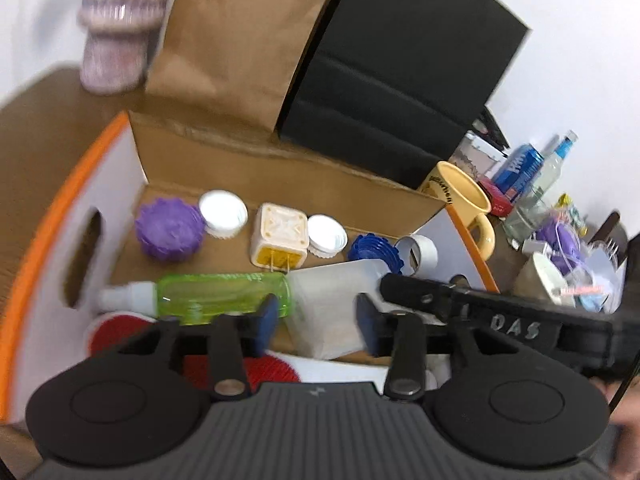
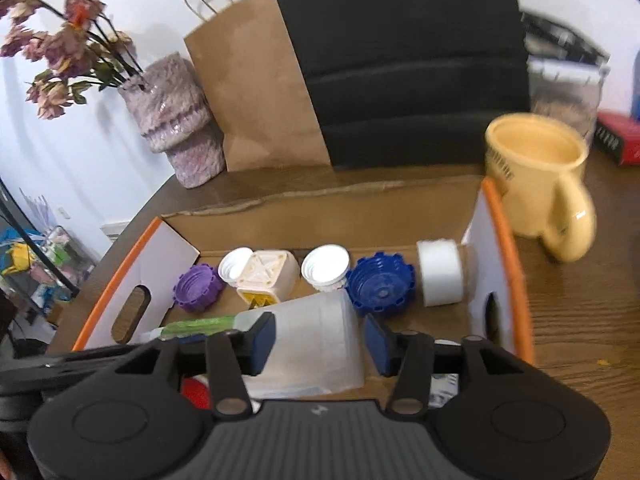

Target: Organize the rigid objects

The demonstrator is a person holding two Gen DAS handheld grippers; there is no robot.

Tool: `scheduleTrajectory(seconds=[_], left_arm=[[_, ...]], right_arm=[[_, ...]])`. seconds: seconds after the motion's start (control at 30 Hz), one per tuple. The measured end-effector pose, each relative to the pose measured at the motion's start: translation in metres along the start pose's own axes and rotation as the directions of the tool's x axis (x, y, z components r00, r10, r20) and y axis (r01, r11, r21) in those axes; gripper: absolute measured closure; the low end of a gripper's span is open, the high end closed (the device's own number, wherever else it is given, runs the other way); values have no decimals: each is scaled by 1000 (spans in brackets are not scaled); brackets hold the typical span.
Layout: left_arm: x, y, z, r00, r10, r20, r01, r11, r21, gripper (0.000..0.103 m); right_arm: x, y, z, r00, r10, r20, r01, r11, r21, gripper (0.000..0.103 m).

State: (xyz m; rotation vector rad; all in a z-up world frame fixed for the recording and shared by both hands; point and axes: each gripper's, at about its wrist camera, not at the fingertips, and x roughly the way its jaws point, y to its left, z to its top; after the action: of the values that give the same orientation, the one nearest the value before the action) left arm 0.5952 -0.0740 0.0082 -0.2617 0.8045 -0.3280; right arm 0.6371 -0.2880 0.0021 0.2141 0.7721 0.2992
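A plain white wall (image 2: 60, 152) stands behind the brown wood-grain table (image 2: 580, 320); far left, a cluttered shelf (image 2: 36, 264) sits low.

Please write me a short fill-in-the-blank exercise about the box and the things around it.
1. The yellow mug stands ____ the cardboard box.
2. The big cap beside the roll of tape is ____ in colour.
3. The green bottle lies on its ____.
4. Behind the box, next to the brown paper bag, stands a ____ bag.

Missing words: outside; blue; side; black
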Motion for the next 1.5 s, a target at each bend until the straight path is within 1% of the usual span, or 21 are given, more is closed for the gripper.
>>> scheduleTrajectory(seconds=[0.07, 0.13, 0.17, 0.2, 0.23, 0.3, 0.37, 0.43, 0.47, 0.5, 0.57, 0.6, 0.63, 0.67, 0.83, 0.97, 1.13, 1.27, 1.33, 1.4, 1.5], left_arm=[[-25, -10, -1, 999, 24, 37, -26, 997, 72, 46], [-52, -17, -4, 993, 59, 98, -69, 992, 102, 40], [-65, -20, -7, 988, 75, 137, -92, 989, 117, 35], [-79, -24, -10, 979, 97, 178, -121, 984, 134, 33], [-94, -28, -14, 968, 119, 222, -153, 977, 146, 31], [-120, -32, -23, 950, 135, 282, -185, 969, 162, 28], [-143, -33, -32, 944, 122, 308, -178, 970, 164, 23], [-163, -32, -44, 933, 113, 342, -176, 971, 159, 23], [-172, -33, -51, 924, 111, 366, -179, 971, 157, 23], [-181, -32, -58, 912, 111, 396, -185, 971, 154, 22], [-195, -33, -75, 881, 112, 460, -208, 965, 163, 21], [-200, -33, -82, 868, 111, 484, -219, 960, 172, 21], [-205, -34, -90, 858, 115, 501, -233, 956, 180, 21], [-209, -34, -95, 853, 116, 509, -240, 953, 184, 21], [-227, -34, -119, 838, 87, 539, -225, 954, 196, 21], [-238, -33, -130, 841, 69, 537, -200, 961, 190, 21], [-255, -34, -148, 841, 63, 538, -190, 965, 183, 20], [-278, -38, -177, 834, 66, 548, -203, 960, 193, 15], [-290, -37, -199, 824, 52, 564, -201, 958, 206, 13], [-301, -36, -220, 817, 45, 575, -197, 959, 204, 13], [-317, -33, -253, 800, 69, 596, -221, 957, 186, 11]], right_arm=[[-26, 7, -1, 999, -16, 40, 18, 999, -38, 33], [-51, 14, -4, 996, -34, 85, 40, 997, -69, 27], [-66, 19, -7, 993, -40, 113, 50, 995, -87, 23], [-78, 24, -10, 989, -45, 138, 60, 993, -105, 21], [-91, 30, -15, 984, -53, 168, 75, 989, -128, 17], [-119, 44, -29, 966, -69, 249, 118, 975, -188, 15], [-141, 56, -44, 943, -90, 321, 170, 959, -228, 14], [-158, 65, -62, 912, -96, 399, 211, 944, -255, 11], [-167, 69, -73, 890, -96, 446, 230, 939, -257, 10], [-173, 71, -82, 877, -95, 472, 239, 937, -255, 10], [-183, 76, -101, 857, -83, 508, 242, 936, -255, 9], [-186, 78, -109, 852, -78, 517, 241, 936, -256, 9], [-189, 80, -115, 849, -76, 523, 240, 937, -254, 9], [-191, 81, -121, 849, -75, 524, 238, 938, -251, 9], [-205, 82, -142, 848, -74, 524, 216, 952, -215, 9], [-215, 84, -154, 845, -71, 529, 208, 957, -204, 9], [-234, 85, -173, 838, -52, 543, 186, 963, -194, 9], [-255, 87, -208, 834, -24, 551, 151, 971, -187, 8], [-264, 87, -229, 837, -13, 547, 134, 974, -182, 5], [-271, 86, -249, 842, -25, 539, 131, 979, -159, 5], [-285, 88, -282, 847, -28, 531, 128, 980, -152, 5]])
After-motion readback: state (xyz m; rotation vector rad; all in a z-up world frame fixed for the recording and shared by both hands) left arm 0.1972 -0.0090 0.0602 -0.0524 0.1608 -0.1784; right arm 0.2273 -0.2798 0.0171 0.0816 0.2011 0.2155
